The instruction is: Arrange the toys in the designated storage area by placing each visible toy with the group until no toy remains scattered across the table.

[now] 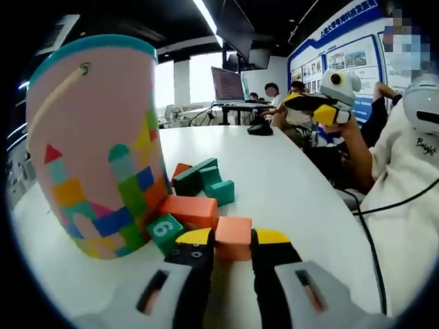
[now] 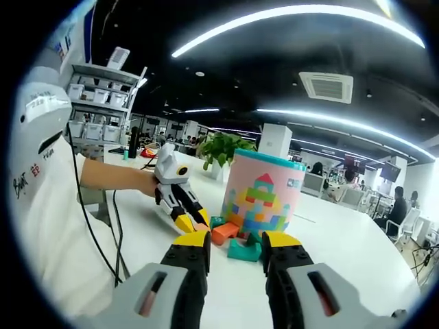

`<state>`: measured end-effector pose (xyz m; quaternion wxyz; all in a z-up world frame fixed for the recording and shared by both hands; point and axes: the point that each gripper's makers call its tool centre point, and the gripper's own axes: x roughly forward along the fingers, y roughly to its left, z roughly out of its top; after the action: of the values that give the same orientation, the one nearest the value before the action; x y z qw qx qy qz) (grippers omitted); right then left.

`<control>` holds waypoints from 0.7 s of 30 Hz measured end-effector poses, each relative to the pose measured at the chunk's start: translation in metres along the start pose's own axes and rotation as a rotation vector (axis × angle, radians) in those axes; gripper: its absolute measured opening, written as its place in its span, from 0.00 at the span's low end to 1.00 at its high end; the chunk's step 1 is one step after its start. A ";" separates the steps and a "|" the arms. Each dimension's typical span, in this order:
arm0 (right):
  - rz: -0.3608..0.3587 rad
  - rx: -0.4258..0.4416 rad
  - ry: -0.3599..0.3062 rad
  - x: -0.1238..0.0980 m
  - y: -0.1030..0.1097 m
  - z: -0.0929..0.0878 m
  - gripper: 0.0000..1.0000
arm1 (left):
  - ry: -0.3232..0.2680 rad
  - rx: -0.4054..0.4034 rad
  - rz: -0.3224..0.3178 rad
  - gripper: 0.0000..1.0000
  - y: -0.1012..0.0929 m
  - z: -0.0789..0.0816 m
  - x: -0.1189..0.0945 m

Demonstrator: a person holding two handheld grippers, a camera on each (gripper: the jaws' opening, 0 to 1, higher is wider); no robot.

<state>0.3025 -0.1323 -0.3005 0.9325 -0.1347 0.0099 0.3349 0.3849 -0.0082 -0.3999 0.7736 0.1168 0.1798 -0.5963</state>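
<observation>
looking at the left gripper view, the pink bucket (image 1: 96, 144) stands upright at the left with the toys bunched against its base: a green number block (image 1: 164, 232), orange blocks (image 1: 188, 209) and teal blocks (image 1: 202, 179). the left gripper (image 1: 233, 240) has its fingers clenched on an orange cube (image 1: 234, 236) right beside that pile. to the right the white worktop (image 1: 288, 178) runs bare out to its curved edge. in the right gripper view the right gripper (image 2: 236, 241) hangs above the worktop, fingers released, nothing between them.
</observation>
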 end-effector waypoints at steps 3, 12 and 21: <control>0.000 0.001 0.002 0.000 0.000 -0.001 0.30 | 0.000 0.085 -0.002 0.21 -0.001 0.000 -0.002; 0.001 0.002 0.003 0.000 0.000 -0.002 0.30 | -0.102 0.093 -0.065 0.21 -0.013 0.027 -0.025; 0.005 0.000 0.001 0.001 0.001 -0.001 0.30 | -0.165 0.037 -0.102 0.21 -0.008 0.052 -0.058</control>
<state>0.3022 -0.1311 -0.3021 0.9317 -0.1346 0.0108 0.3371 0.3716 0.0196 -0.3280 0.7521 0.0722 0.1102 -0.6458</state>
